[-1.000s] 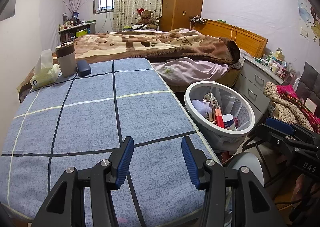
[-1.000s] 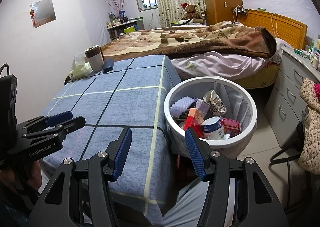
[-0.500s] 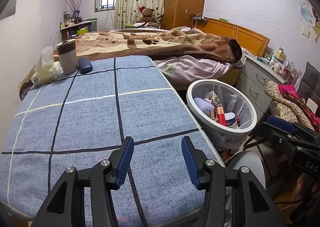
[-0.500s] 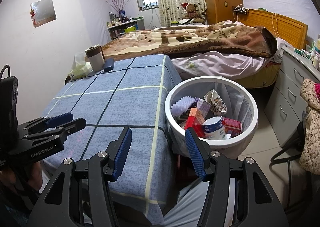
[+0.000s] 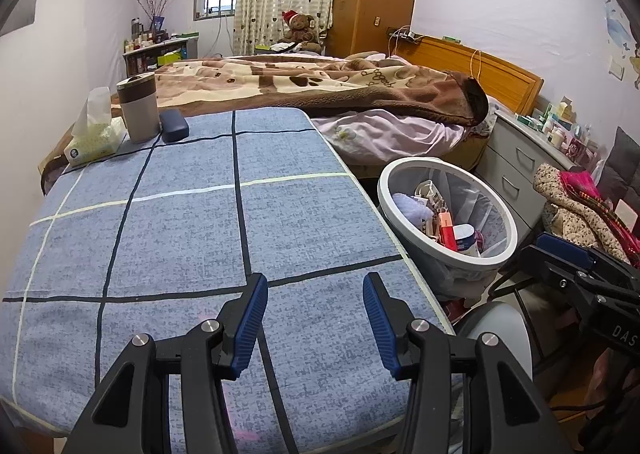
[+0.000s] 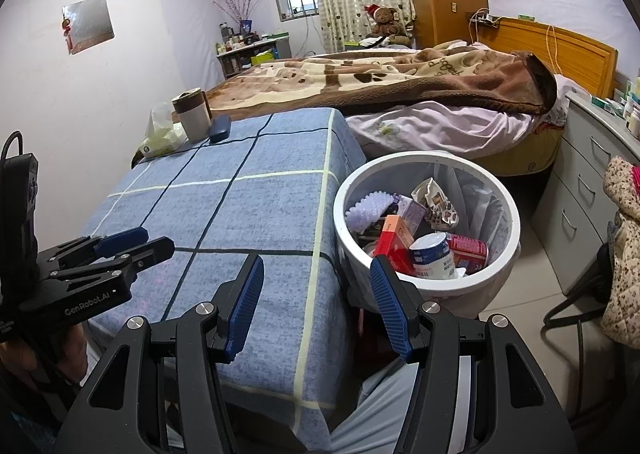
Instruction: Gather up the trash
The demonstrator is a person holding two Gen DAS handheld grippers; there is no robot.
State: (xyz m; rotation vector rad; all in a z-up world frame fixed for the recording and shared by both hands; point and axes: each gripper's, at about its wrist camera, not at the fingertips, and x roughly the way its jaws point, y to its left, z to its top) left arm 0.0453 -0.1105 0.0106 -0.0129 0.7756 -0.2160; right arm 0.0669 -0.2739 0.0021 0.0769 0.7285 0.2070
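A: Trash fills the white bin (image 6: 426, 296), which stands on the floor right of centre in the right wrist view, just beside the table's edge. Inside it lie a white cup with blue print (image 6: 434, 256), a red packet (image 6: 468, 248), an orange box (image 6: 394, 240), a crumpled patterned wrapper (image 6: 436, 202) and a pale purple ridged piece (image 6: 366, 210).

B: And in the left wrist view?

A: The same bin (image 5: 448, 260) sits at the right of the frame, below the grey drawers (image 5: 516, 174).

B: What are the grippers doing?

A: The left gripper (image 5: 314, 318) hangs at the bottom centre of its own view, over the blue checked tablecloth (image 5: 180, 238). Its blue pads (image 5: 252, 318) stand apart with nothing between them. It also shows at the left edge of the right wrist view (image 6: 132, 244), above the near corner of the table.

B: The right one?

A: The right gripper (image 6: 316, 306) is also released, empty, with the pads apart. One finger shows over the cloth and the other over the bin's near rim.

B: Anything on the table?

A: Only at its far corner, upper left of the left wrist view: a tissue pack (image 5: 94, 140), a grey mug with a brown band (image 5: 138, 108) and a dark blue case (image 5: 174, 126), close together. Behind is a bed with a brown blanket (image 5: 320, 84).
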